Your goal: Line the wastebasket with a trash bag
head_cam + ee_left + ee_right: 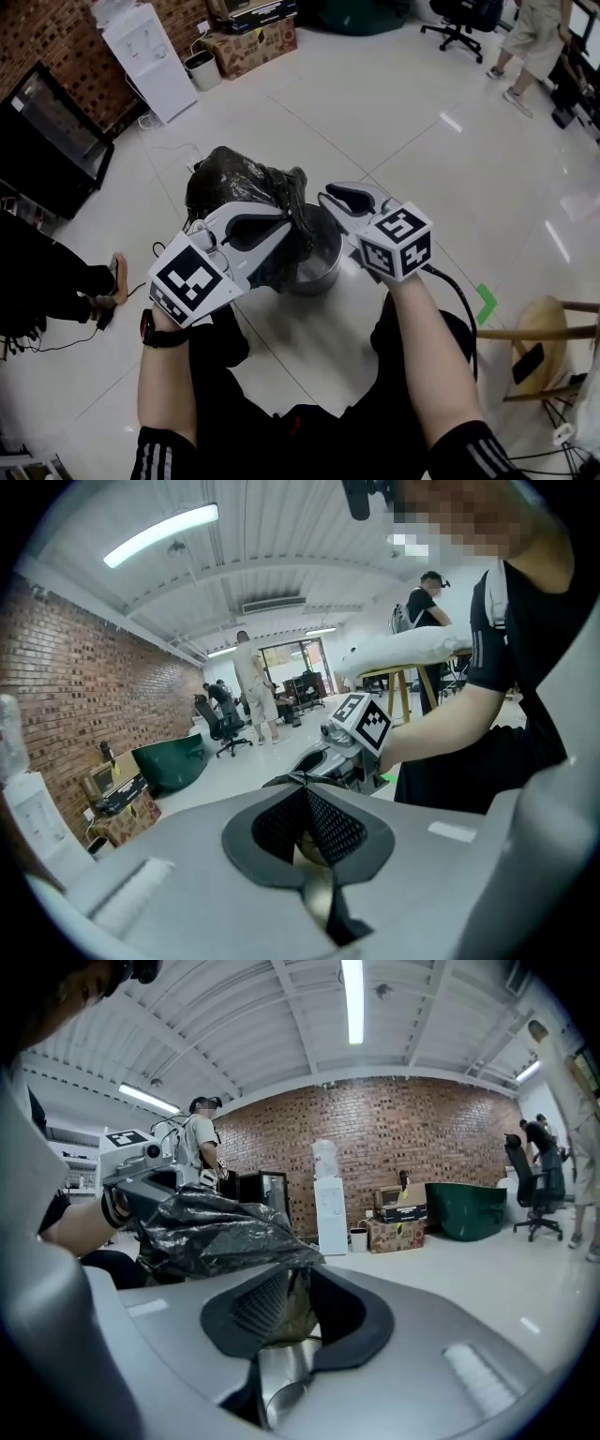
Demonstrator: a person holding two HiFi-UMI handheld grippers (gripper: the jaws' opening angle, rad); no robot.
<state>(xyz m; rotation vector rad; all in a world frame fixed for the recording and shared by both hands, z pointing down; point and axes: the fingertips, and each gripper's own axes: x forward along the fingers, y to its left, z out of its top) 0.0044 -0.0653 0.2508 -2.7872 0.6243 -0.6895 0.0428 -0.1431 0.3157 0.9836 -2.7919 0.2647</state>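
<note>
Glossy white floor (394,103), steel basket (323,267) standing on it, black bag (234,183) bunched over the basket's far-left rim, left gripper (287,221) fingers clamped on the bag above the basket, right gripper (327,200) fingers slightly apart above the basket, bag film loose between them.

The round shiny metal wastebasket (323,267) stands on the floor just before the person's knees, with the crumpled black plastic trash bag (239,183) bunched over its far left rim. The left gripper (286,220) lies at the basket's left and the right gripper (328,202) at its right, both tips at the bag. Well behind, a white box-shaped water dispenser (150,61) stands by the red brick wall (66,47), a brown cardboard box (248,47) to its right.
</note>
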